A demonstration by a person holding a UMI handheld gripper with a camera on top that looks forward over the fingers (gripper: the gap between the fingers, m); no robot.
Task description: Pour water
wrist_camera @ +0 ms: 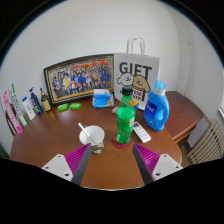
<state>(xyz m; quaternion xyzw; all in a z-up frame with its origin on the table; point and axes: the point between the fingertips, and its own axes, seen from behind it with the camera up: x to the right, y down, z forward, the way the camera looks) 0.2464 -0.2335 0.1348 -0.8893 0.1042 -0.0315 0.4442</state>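
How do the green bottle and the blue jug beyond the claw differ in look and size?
The green bottle is slim, see-through green and straight-sided; the blue jug is broader, opaque blue, with a white cap. The green bottle stands just ahead of the open claw, while the blue jug stands further back, beside the gift bag. Both stand upright on the wooden table.

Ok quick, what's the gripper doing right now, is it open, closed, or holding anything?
Gripper: open, holding nothing. The green bottle stands on the table just ahead of the fingers, untouched.
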